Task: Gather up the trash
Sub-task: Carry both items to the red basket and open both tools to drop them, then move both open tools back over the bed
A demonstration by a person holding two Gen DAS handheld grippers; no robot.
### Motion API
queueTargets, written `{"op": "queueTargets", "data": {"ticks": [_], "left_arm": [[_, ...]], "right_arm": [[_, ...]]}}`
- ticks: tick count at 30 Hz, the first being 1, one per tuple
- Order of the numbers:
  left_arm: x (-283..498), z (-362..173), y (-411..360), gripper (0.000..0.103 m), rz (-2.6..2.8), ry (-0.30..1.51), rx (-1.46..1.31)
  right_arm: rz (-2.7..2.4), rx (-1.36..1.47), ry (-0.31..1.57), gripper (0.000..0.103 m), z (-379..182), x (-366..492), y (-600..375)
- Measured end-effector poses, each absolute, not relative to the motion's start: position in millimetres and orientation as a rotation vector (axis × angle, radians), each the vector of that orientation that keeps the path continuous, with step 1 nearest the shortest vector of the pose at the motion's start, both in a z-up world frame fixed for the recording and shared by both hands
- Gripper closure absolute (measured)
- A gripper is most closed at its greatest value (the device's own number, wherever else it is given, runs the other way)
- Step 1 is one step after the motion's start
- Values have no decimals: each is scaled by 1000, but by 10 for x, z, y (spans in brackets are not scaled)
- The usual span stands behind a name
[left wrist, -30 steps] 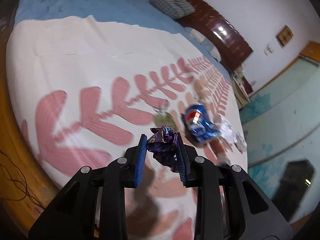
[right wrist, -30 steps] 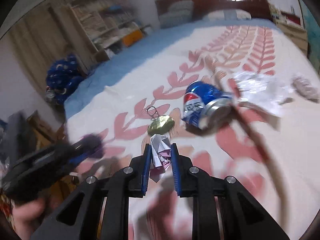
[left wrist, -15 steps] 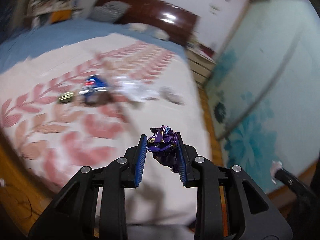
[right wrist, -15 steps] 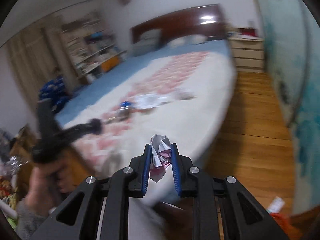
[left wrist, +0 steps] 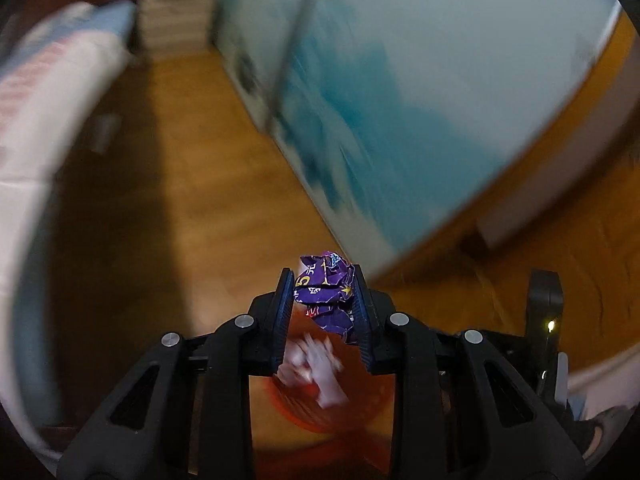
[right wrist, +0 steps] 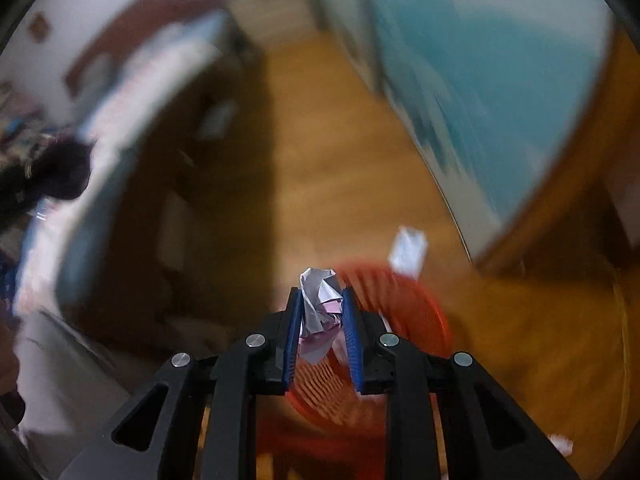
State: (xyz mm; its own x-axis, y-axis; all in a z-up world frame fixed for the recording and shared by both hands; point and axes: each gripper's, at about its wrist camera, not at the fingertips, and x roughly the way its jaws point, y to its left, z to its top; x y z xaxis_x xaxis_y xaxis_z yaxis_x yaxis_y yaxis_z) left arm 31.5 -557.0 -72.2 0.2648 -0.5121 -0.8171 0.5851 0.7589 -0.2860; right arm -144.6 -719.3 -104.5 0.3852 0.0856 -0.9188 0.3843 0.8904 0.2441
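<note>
Purple wrapper (left wrist: 325,292) sits pinched in the left gripper (left wrist: 323,312) and a white wad (right wrist: 320,312) in the right gripper (right wrist: 320,332), above the red basket (right wrist: 416,316) at 6 o'clock, so centre both over its mouth before parting the jaws

Both wrist views angled down, close above red basket (right wrist: 404,320), sharing wooden floor (left wrist: 224,184)

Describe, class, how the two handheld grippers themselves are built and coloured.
Both look alike. The left gripper and right gripper have matte black angular frames with cut-out openings, round silver bolts at the joints, and flat blue ribbed fingers. No cables or sleeves show.
</note>
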Motion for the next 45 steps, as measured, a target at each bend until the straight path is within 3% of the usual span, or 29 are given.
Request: {"op": "queueTargets", "data": {"ticks": [5,12,13,14,16,17,34,45], "left_arm": [[274,-1648,-5878,75,-689,1313,171],[361,-1931,-5833,75,-681,1368,209],[354,-1931,-5851,73,-683,1371,202],[363,-1929,-5834,70,-686,1373,197],[359,-1913,-5845,29,-679,1383,182],[368,-1897,-5845,25,-676,1383,161],[447,-1402,-5391,25,-696,1237,-63],[573,-637,-4489,25,-568,961,-178]], "right_arm": [[-257,567,1288,81,-1669,-1689,-7265],[-246,611,1285,78,-1848,-1671,-7177],[-250,607,1285,71,-1835,-1635,-7168],[-252,606,1282,64,-1865,-1634,-7167],[-267,592,1267,36,-1818,-1631,-7155],[-279,581,1258,33,-1782,-1640,-7154],[-274,516,1235,32,-1463,-1376,-6945],[-196,420,1154,32,-956,-857,-6494]]}}
